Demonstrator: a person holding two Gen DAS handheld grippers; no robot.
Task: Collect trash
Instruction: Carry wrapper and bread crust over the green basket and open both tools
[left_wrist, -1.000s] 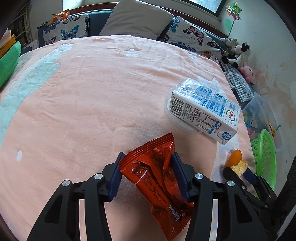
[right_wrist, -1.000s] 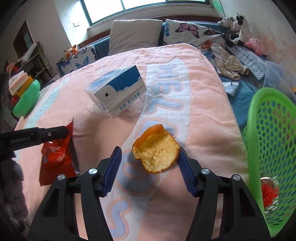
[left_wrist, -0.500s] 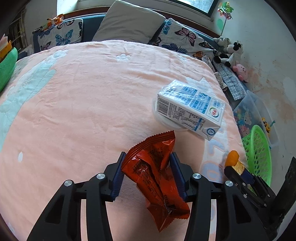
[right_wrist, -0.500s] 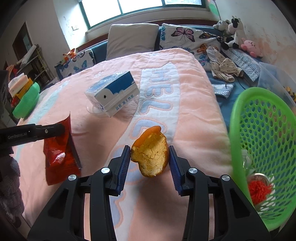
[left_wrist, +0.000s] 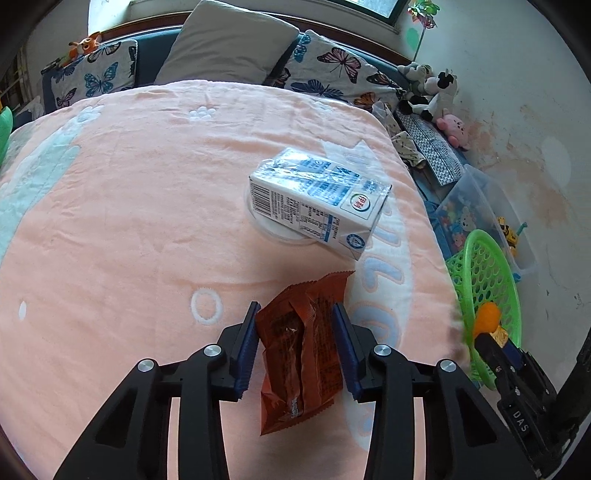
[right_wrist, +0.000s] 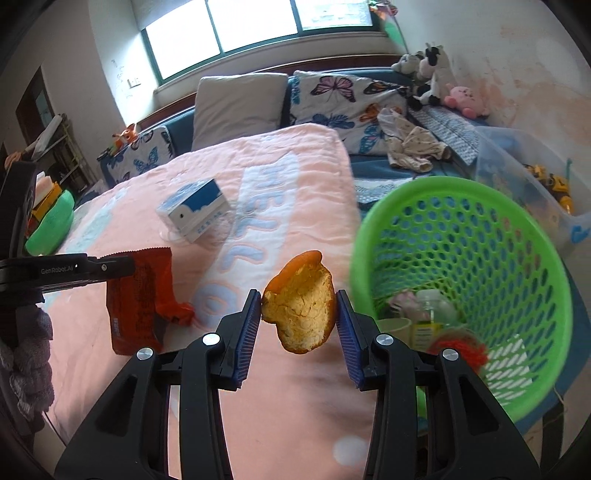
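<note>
Here: crinkled foil wrapper (left_wrist: 300, 343), pithy peel (right_wrist: 301, 309), both pinched.

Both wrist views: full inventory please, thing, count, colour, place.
snack wrapper: 1, red-orange, held in left claw
orange peel: 1, orange, held in right claw beside the basket
basket: 1, green, off the bed's edge, trash inside
carton: 1, white and blue, lying on blanket
blanket: 1, peach, covers bed
pillows: 3, grey and butterfly print, at headboard
plush toys: several, by wall
left claw: 1, black, blue pads
right claw: 1, black, blue pads
</note>
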